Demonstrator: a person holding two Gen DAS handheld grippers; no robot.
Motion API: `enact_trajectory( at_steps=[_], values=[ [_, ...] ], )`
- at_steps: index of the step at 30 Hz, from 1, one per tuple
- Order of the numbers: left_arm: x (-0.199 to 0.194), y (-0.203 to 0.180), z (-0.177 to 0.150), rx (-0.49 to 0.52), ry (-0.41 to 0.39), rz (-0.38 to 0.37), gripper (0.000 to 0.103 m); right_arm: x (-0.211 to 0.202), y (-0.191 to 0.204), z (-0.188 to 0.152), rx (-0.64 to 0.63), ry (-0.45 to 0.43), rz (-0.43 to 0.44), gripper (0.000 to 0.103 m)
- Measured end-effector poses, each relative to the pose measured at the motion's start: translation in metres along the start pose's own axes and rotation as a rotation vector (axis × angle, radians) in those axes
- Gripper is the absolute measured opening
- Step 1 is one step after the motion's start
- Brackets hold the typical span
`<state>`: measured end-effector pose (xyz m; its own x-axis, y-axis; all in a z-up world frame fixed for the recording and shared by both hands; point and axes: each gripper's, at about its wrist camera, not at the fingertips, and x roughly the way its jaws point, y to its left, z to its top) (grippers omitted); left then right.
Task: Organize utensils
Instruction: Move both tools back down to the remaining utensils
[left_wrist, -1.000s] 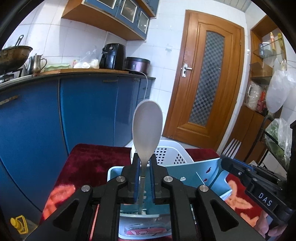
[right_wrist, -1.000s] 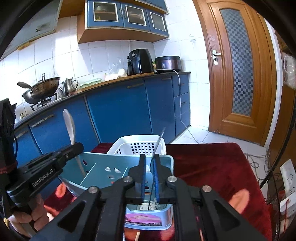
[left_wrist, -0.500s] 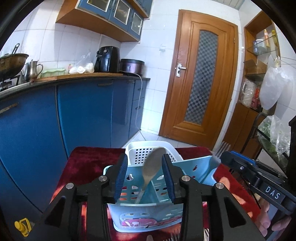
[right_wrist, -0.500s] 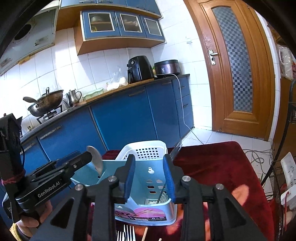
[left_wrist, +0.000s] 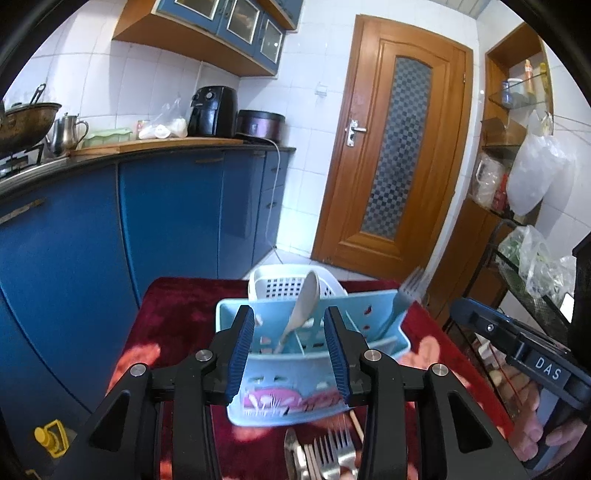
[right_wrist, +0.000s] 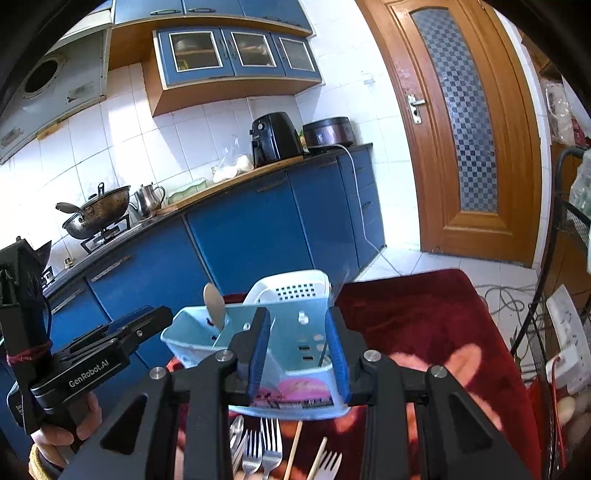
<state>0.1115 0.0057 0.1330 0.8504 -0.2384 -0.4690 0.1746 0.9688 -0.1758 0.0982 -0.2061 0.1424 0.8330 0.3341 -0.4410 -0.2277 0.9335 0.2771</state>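
A light blue utensil caddy (left_wrist: 295, 384) (right_wrist: 295, 369) stands on the red cloth. A white spoon (left_wrist: 301, 310) leans in its left compartment; in the right wrist view its bowl (right_wrist: 214, 302) pokes above the rim. A metal fork (left_wrist: 402, 299) leans in the right end. My left gripper (left_wrist: 290, 350) is open and empty, just in front of the caddy. My right gripper (right_wrist: 297, 354) is open and empty, also in front of it. Loose forks (right_wrist: 262, 450) (left_wrist: 332, 454) and chopsticks (right_wrist: 295, 446) lie on the cloth below the grippers.
A white perforated basket (left_wrist: 280, 284) (right_wrist: 295, 288) stands behind the caddy. Blue kitchen cabinets (left_wrist: 147, 221) run along the left. A wooden door (left_wrist: 391, 147) is beyond the table. A wire rack (left_wrist: 535, 295) with bags stands at the right.
Both grippers opened and let go: the spoon and the fork dropped into the caddy. Both grippers then pulled back and up, so the loose cutlery in front now shows.
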Motion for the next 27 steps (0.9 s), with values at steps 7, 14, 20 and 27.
enact_trajectory(
  at_steps=[7,14,20,27],
  values=[
    [-0.015,0.005,-0.016,-0.017,0.069,-0.011,0.041,-0.01,-0.002,-0.016,0.034,0.064,0.001,0.034],
    [-0.019,0.006,-0.037,-0.032,0.145,-0.012,0.041,-0.014,-0.003,-0.039,0.051,0.136,-0.004,0.034],
    [-0.015,0.008,-0.059,-0.049,0.216,-0.015,0.041,-0.009,-0.008,-0.062,0.071,0.212,-0.013,0.034],
    [-0.002,0.01,-0.083,-0.059,0.292,-0.009,0.041,-0.001,-0.017,-0.09,0.102,0.287,-0.027,0.034]
  ],
)
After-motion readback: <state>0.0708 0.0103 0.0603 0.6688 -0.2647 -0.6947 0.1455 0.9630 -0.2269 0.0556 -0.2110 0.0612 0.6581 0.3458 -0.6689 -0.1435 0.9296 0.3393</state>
